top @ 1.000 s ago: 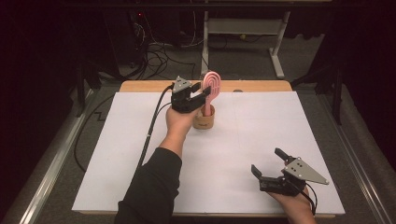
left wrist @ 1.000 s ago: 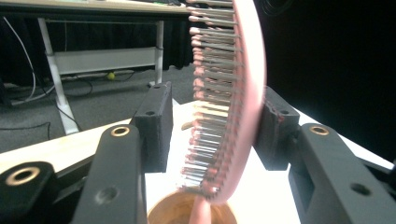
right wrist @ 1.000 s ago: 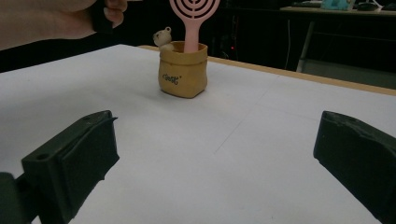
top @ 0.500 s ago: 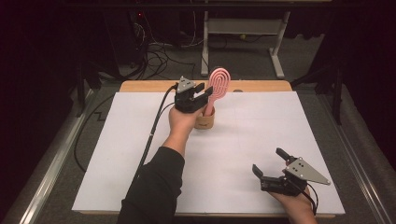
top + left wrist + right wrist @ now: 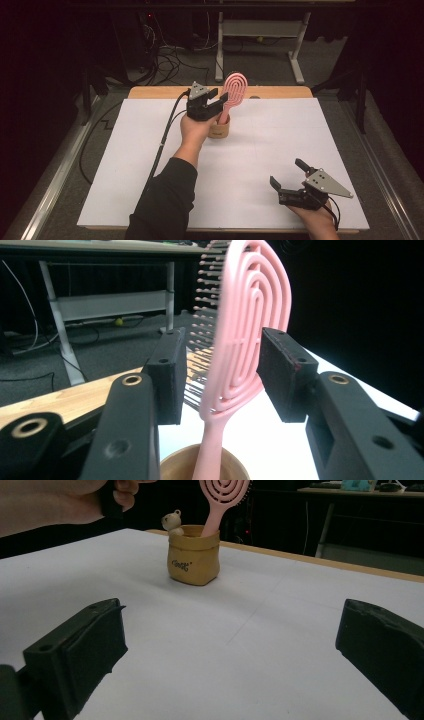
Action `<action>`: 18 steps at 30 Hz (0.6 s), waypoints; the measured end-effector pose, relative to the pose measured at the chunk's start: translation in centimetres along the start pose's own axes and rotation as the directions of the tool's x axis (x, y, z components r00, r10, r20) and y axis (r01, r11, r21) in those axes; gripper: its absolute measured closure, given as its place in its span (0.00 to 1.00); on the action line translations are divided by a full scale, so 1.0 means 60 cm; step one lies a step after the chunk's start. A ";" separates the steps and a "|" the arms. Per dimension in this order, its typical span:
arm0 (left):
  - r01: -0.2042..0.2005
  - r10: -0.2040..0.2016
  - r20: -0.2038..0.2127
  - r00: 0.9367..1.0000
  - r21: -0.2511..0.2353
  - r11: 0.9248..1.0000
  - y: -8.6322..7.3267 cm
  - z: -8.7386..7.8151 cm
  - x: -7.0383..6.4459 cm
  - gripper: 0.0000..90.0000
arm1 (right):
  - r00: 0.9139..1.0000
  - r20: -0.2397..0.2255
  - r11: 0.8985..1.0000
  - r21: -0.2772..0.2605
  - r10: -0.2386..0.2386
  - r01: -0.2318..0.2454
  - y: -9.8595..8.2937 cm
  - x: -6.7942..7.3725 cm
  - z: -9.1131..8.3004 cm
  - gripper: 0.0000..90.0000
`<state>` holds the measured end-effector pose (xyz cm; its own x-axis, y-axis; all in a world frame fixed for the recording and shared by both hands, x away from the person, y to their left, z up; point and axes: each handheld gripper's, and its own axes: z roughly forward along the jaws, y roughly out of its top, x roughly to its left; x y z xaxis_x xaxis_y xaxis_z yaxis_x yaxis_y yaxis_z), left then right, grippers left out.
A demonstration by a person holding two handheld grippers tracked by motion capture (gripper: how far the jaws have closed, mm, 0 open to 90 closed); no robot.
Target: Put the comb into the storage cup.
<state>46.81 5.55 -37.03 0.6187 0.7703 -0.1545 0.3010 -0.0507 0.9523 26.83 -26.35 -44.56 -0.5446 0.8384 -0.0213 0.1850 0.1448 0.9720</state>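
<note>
A pink hairbrush stands handle-down in a small tan cup near the far edge of the white table. My left gripper holds the brush head from the left. In the left gripper view the brush sits between the two pads, bristles against one and its back against the other, above the cup. My right gripper rests open and holds nothing at the near right. The right gripper view looks between its spread jaws at the cup and brush.
A small bear figure sits on the cup's rim. A wooden strip runs along the table's far edge. Behind it are a desk frame and cables on the floor. The white table top lies between the grippers.
The brush head has tipped slightly to the right with my left gripper around it. The right gripper has stayed where it was.
</note>
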 end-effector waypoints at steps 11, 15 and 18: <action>-0.023 0.023 0.008 1.000 0.027 0.999 -0.004 0.002 -0.002 0.51 | 1.000 0.002 1.000 0.002 0.003 -0.003 0.000 -0.001 0.000 0.00; -0.029 0.029 0.008 1.000 0.028 0.999 -0.005 -0.002 -0.003 0.42 | 1.000 0.003 1.000 0.003 0.002 -0.002 0.000 0.000 0.000 0.00; -0.033 0.031 0.025 0.999 0.052 0.998 -0.005 -0.004 -0.001 0.35 | 1.000 0.003 1.000 0.004 0.002 -0.003 -0.001 0.000 0.001 0.00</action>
<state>46.52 5.65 -37.27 0.6455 0.7525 -0.1309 0.3181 -0.1090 0.9418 26.84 -26.32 -44.61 -0.5413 0.8406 -0.0197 0.1893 0.1446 0.9712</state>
